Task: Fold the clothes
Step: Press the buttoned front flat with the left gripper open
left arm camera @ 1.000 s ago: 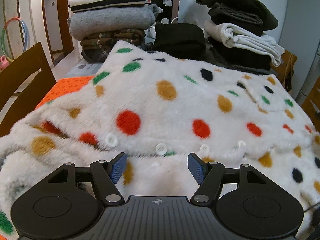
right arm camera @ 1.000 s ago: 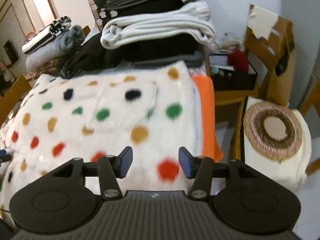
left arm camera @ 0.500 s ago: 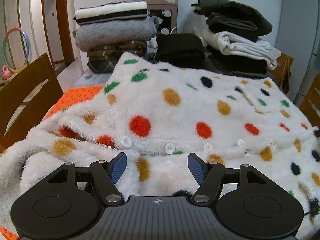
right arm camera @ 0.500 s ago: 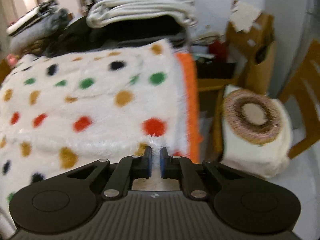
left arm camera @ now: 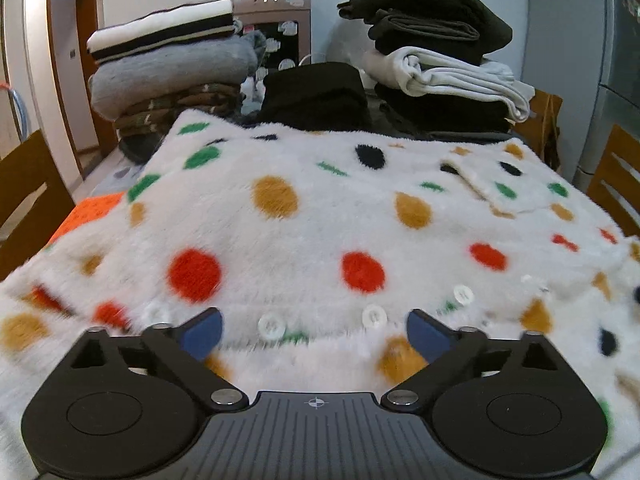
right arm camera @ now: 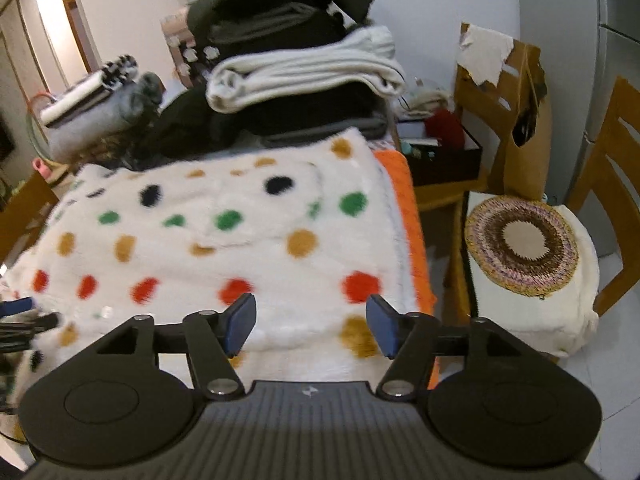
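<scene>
Both tongs empty, jaws opening. Left gripper spread near its widest, blue pads either side of the button edge, nothing pinched; fleece lying under and ahead of the gap, not between pressing pads. Right gripper parted about halfway, pads clear of the cloth, hovering over the near right corner of the garment.

Task item: spotted fleece top, white with red, mustard, green and black dots, spread flat across the table, front panel laid over so the row of white buttons sits along the near fold. Patch pocket showing toward the far right. Looks like one fold already down, hence the release on both sides; judged mid-task, more folds likely needed to reach stack size.

Under it an orange mat, peeking out at both sides, likely a work surface.

Behind: finished piles parked at the far end, out of the way — grey and striped stack left, black folded piece centre, dark and pale stack right. Wooden chair at the left, cushioned seat with round woven mat to the right, off the table.
</scene>
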`<state>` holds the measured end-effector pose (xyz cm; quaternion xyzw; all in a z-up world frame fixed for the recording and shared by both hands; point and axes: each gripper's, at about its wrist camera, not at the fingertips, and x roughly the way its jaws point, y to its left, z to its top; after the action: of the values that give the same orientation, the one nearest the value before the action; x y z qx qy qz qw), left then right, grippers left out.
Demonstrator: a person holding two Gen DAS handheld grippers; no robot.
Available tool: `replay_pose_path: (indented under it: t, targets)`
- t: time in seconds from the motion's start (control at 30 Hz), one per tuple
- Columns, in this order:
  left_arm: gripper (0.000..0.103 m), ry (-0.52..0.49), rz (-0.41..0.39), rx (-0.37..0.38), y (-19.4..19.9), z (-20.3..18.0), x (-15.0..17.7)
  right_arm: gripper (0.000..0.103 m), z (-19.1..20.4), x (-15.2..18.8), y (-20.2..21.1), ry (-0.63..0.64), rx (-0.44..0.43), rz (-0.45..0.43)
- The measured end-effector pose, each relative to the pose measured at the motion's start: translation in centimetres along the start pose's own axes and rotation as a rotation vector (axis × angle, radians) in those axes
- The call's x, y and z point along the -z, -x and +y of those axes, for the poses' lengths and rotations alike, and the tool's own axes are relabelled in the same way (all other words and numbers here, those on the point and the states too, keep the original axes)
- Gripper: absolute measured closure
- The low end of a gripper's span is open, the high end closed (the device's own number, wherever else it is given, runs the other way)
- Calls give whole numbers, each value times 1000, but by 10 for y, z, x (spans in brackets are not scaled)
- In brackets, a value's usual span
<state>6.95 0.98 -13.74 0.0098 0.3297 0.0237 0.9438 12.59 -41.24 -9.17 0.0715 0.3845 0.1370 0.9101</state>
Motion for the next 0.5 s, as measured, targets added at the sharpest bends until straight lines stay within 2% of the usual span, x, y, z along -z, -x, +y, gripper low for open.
replay_pose_path:
  t: [0.07, 0.17, 0.43, 0.5]
  targets:
    - [0, -25, -9, -15, -13, -3, 4, 31, 7, 0, 8, -2, -3, -8]
    - [0, -50, 70, -44, -33, -5, 11, 31, 18, 2, 17, 2, -4, -12]
    - [0, -11, 21, -61, -28, -4, 22, 28, 29, 5, 21, -11, 0, -15]
    - [0, -10, 42, -84, -23, -5, 24, 28, 30, 5, 18, -11, -1, -14]
